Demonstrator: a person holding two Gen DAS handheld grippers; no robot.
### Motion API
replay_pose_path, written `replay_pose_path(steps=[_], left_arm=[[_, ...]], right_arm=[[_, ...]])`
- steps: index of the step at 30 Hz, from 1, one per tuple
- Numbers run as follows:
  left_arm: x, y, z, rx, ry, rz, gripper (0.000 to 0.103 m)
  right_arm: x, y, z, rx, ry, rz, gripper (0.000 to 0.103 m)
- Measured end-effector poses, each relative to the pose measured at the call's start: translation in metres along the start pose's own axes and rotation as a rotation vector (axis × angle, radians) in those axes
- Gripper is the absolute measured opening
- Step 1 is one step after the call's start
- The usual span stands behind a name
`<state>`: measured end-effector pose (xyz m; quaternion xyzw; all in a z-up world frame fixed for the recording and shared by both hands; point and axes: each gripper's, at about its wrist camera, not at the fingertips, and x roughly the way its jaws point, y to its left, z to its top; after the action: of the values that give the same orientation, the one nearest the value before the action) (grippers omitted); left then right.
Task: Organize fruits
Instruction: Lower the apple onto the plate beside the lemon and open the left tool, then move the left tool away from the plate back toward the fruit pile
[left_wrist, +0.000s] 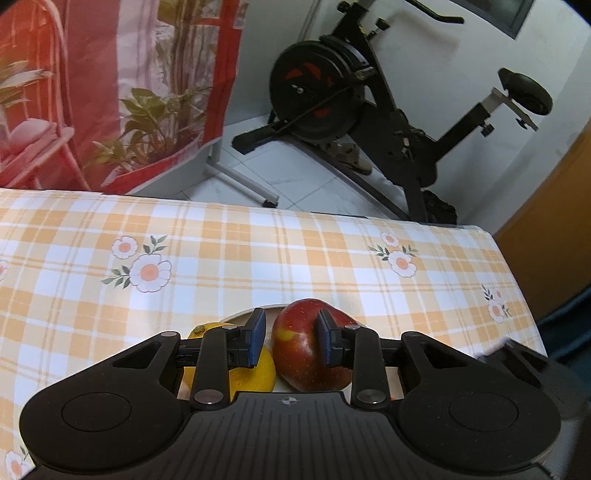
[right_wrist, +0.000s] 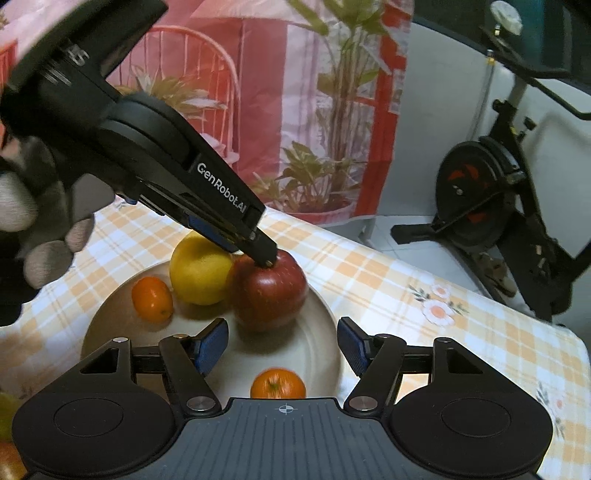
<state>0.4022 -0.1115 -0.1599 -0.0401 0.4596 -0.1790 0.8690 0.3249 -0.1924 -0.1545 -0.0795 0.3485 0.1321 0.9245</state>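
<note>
Fruits crowd the plate (right_wrist: 325, 314): the left claw (right_wrist: 264, 254), clenched, touches the red apple (right_wrist: 269, 291), while the right claw (right_wrist: 282, 343) hovers released.

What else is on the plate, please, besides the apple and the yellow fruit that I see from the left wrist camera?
Observer: Two more fruits. One small orange fruit lies left of the yellow fruit, and a second orange fruit lies on the near side of the plate.
Operator: Where is the right gripper?
Observer: The right gripper is open over the plate's near side, with nothing between its pads.
Operator: How does my left gripper meet the apple?
Observer: The tip of the left gripper is at the top of the apple, by the stem. I cannot confirm a grip.
</note>
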Motion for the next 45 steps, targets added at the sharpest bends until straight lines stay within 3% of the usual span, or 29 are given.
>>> replay_pose_path(steps=[11,21,33,45], left_arm=[[-0.053,-0.009,-0.008,0.016,-0.084,-0.001,0.032],[-0.118,-0.001,-0.038,0.048,-0.165,-0.009,0.032],[-0.166,0.033,-0.094,0.058,-0.184,0.03,0.032],[-0.172,0.042,-0.143,0.041,-0.156,0.044,0.032]], right_arm=[[-0.057,-0.002,-0.027,0.147,-0.042,-0.045,0.062],[-0.101,0.032,-0.048,0.204,-0.095,-0.047,0.062],[-0.124,0.064,-0.075,0.279,-0.104,-0.019,0.061],[-0.125,0.079,-0.087,0.286,-0.071,-0.005,0.061]])
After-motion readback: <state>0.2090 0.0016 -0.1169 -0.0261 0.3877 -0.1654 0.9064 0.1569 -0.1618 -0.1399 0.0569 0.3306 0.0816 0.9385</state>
